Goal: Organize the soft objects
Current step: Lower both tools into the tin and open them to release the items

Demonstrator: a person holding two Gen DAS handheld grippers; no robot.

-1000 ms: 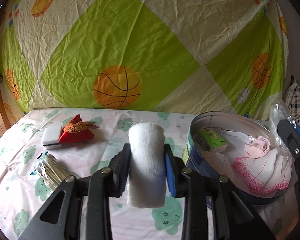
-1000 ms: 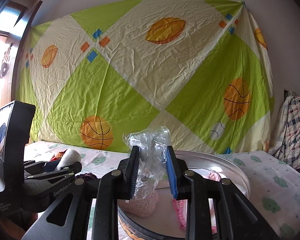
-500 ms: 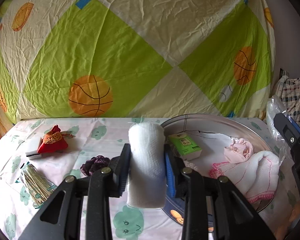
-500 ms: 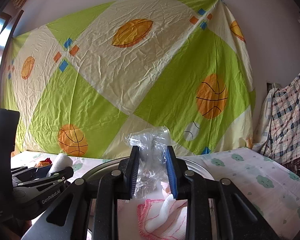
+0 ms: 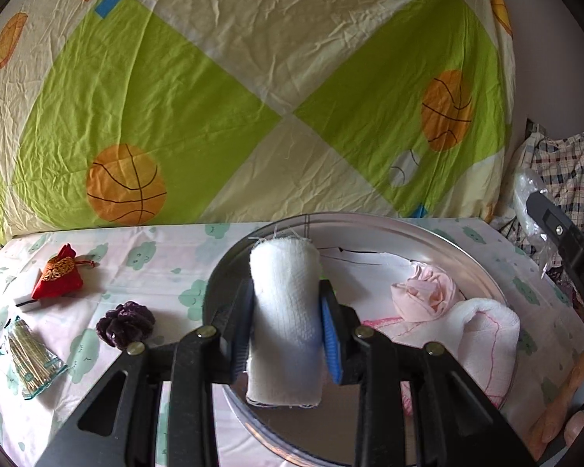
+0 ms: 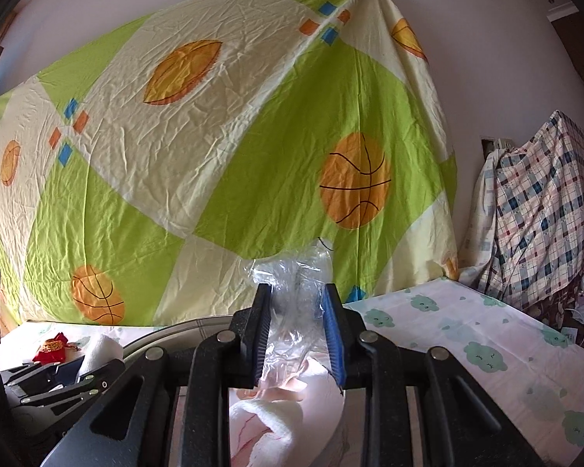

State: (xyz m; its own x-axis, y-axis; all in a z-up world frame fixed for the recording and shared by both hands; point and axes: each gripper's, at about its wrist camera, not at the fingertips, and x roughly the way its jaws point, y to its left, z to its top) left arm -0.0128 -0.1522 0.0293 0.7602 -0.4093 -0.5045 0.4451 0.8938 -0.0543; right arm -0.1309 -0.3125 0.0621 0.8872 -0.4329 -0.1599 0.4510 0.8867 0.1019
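Observation:
My left gripper [image 5: 286, 323] is shut on a rolled white towel [image 5: 284, 319] and holds it upright over the left part of the round metal tin [image 5: 447, 241]. In the tin lie a pink cloth ball [image 5: 424, 292] and a white cloth with pink stitching [image 5: 486, 346]. My right gripper [image 6: 298, 334] is shut on a crumpled clear plastic bag [image 6: 292, 311] above the tin, over the same white cloth [image 6: 268, 428]. The right gripper also shows at the right edge of the left wrist view [image 5: 564, 241].
On the cloud-print tablecloth [image 5: 167, 257] left of the tin lie a red pouch [image 5: 58, 272], a dark purple scrunchie [image 5: 124, 323] and a clear pack of thin sticks [image 5: 31, 358]. A basketball-print sheet [image 5: 253, 97] hangs behind. Plaid fabric [image 6: 541, 210] is heaped at the right.
My left gripper has carried the towel to the right, from above the tablecloth to above the tin. My right gripper has swung right with the bag, still over the tin.

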